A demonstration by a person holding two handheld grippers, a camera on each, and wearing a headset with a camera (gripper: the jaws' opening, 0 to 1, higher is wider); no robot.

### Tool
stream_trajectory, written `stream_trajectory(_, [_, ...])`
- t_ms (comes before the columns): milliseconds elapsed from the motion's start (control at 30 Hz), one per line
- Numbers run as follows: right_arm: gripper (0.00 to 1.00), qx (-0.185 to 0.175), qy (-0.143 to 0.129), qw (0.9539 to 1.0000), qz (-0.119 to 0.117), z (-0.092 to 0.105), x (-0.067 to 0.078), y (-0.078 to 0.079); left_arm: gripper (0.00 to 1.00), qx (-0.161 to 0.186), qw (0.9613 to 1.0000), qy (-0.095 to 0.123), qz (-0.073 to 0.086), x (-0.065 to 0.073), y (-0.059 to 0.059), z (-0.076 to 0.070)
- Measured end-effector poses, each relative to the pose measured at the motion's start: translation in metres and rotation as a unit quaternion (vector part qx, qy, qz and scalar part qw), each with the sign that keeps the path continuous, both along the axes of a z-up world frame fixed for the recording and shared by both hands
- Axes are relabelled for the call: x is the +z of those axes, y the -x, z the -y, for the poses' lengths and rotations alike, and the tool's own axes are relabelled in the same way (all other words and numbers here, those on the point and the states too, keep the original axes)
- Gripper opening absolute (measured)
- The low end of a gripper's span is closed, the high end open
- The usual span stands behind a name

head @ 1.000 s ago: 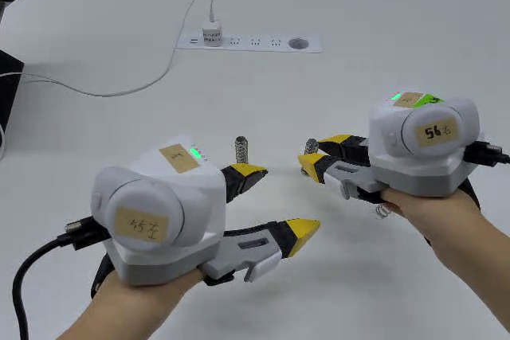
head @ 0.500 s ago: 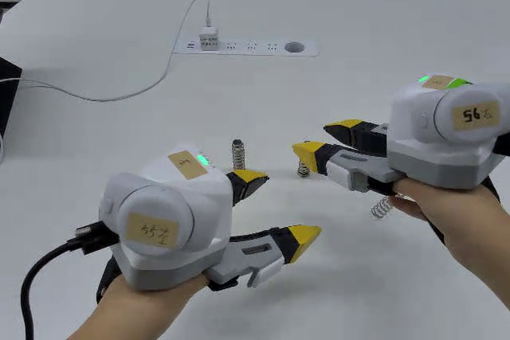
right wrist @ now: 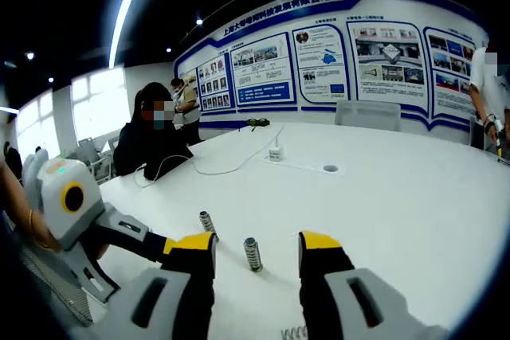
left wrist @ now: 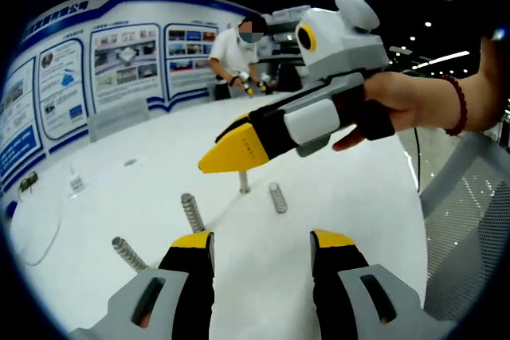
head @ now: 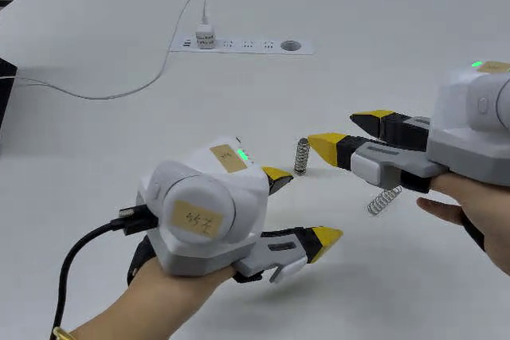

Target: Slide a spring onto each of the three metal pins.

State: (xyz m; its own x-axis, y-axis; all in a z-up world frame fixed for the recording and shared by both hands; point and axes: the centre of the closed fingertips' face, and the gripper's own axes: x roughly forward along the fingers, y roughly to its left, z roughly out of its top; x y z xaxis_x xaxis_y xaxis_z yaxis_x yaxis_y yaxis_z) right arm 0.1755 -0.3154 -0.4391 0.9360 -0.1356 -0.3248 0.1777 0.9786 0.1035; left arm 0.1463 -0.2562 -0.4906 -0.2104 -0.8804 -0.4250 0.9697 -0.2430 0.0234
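On the left of the head view, a hand holds the left gripper [head: 303,206] low over the white table [head: 119,149], with a black cable [head: 76,264] at its back. Its jaws stand well apart with nothing between them. Just past its farther jaw tip an upright spring [head: 301,155] stands on the table, near that tip but clear of it. To the right, the right gripper [head: 344,134] points toward the left one. Its jaws are spread and empty too, and its nearer tip sits just beside the upright spring with a small gap. Below that gripper a loose spring [head: 384,200] lies on its side, apart from both grippers. A power strip [head: 243,44] lies at the far side of the table.

In the left gripper view, a tilted spring [left wrist: 127,254] sits close beside the left-hand jaw. A middle spring [left wrist: 191,212] stands just ahead of that jaw. Farther out a thin bare pin [left wrist: 244,182] rises under the right gripper's yellow tip. I cannot tell whether they touch. Just right of the pin is a far spring [left wrist: 277,197], ahead of the gap between the jaws. Whether it stands or lies is unclear.

In the right gripper view, the left gripper shows at the left edge. A second spring [right wrist: 207,222] stands beyond the left-hand jaw tip. The upright spring [right wrist: 253,254] stands just ahead of the open jaws, in line with the gap. The loose spring [right wrist: 293,332] lies at the bottom edge, between the jaw bases.
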Motion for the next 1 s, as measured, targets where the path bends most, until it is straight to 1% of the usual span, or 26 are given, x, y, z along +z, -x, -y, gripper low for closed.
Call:
stream_trajectory(200, [0.46, -0.009, -0.003, 1.0, 0.001, 0.002, 0.002, 0.016, 0.47, 0.007, 1.0, -0.002, 0.001, -0.003, 0.002, 0.015])
stream_trajectory(333, [0.47, -0.015, -0.008, 0.9999, -0.001, 0.004, 0.0, 0.027, 0.46, 0.008, 0.9999, 0.001, -0.015, -0.004, 0.008, 0.026])
stream_trajectory(400, [0.47, -0.019, -0.007, 0.9998, -0.001, 0.005, 0.0, 0.033, 0.46, 0.008, 0.9998, -0.001, -0.021, -0.006, 0.012, 0.03])
stream_trajectory(600, [0.49, -0.022, -0.007, 0.9997, -0.005, 0.007, -0.003, 0.049, 0.44, 0.005, 0.9996, -0.006, -0.027, -0.012, 0.019, 0.04])
stream_trajectory(733, [0.5, -0.026, -0.013, 0.9996, -0.004, 0.009, -0.004, 0.061, 0.42, 0.004, 0.9995, -0.01, -0.03, -0.016, 0.024, 0.048])
stream_trajectory(867, [0.5, -0.041, -0.016, 0.999, -0.01, 0.014, -0.007, 0.072, 0.4, 0.003, 0.9992, -0.012, -0.037, -0.02, 0.028, 0.056])
stream_trajectory(1000, [0.49, -0.05, -0.018, 0.9985, -0.01, 0.017, -0.008, 0.083, 0.38, 0.0, 0.9991, -0.017, -0.039, -0.025, 0.033, 0.063])
